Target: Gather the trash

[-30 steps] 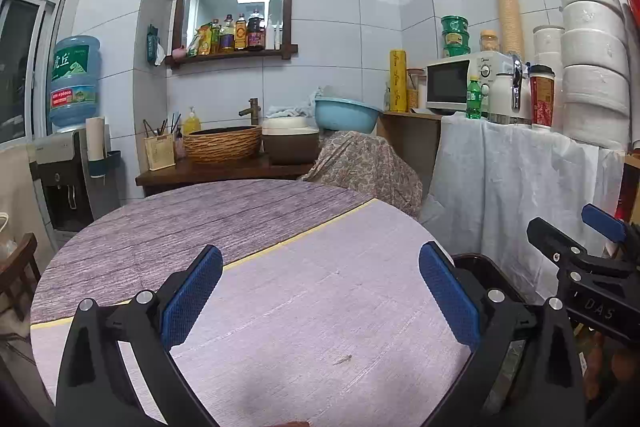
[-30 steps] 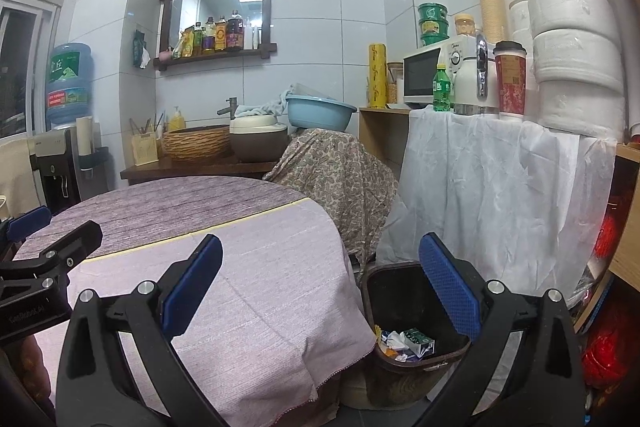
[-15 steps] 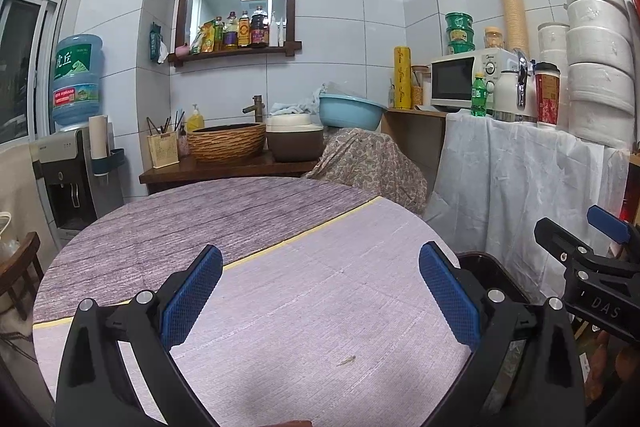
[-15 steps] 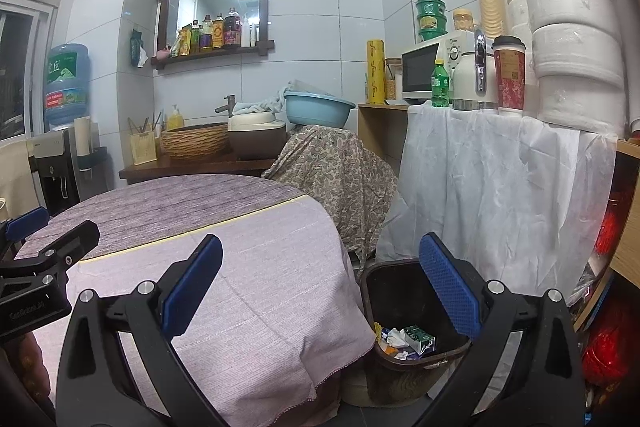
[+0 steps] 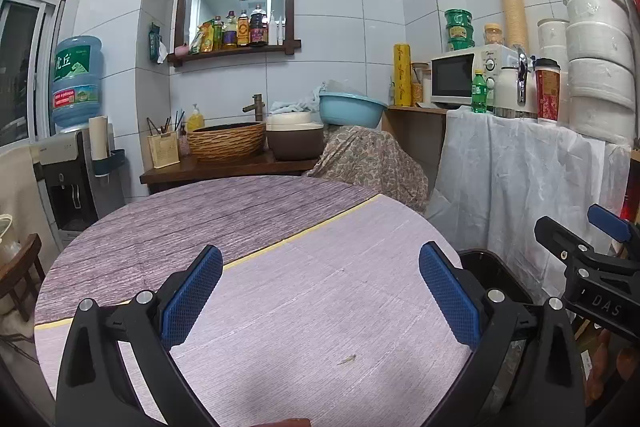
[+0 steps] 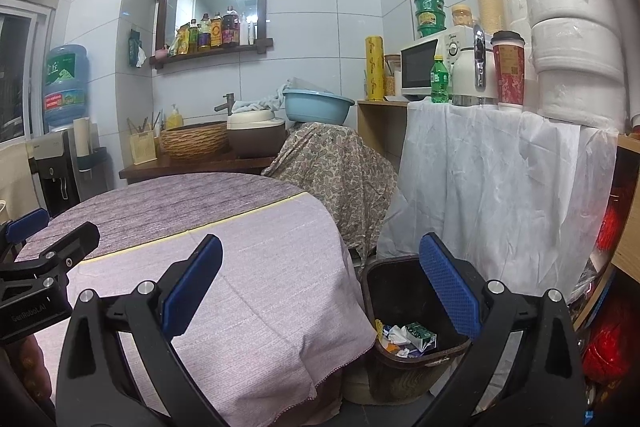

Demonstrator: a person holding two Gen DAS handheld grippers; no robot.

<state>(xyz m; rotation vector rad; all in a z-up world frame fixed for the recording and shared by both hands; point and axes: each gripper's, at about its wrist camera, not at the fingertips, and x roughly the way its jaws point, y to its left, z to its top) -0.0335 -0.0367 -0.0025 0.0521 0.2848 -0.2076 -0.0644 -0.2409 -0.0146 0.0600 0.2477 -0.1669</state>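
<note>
A dark trash bin (image 6: 400, 291) stands on the floor at the right edge of the round table (image 6: 248, 267). Crumpled paper and a green carton (image 6: 418, 335) lie in its bottom. My right gripper (image 6: 320, 287) is open and empty, held above the table edge and the bin. My left gripper (image 5: 320, 291) is open and empty above the table's cloth (image 5: 300, 307). A small scrap (image 5: 347, 359) lies on the cloth between the left fingers. The bin's rim (image 5: 492, 267) shows in the left wrist view.
A white-draped counter (image 6: 500, 179) with a microwave, bottle and cups stands right of the bin. A cloth-covered object (image 6: 336, 171) sits behind the table. A sink counter with a wicker basket (image 5: 226, 143) is at the back. A water dispenser (image 5: 72, 131) stands left.
Both views have shifted only slightly; the grippers stay open and empty. The right gripper sits a little lower in the left wrist view.
</note>
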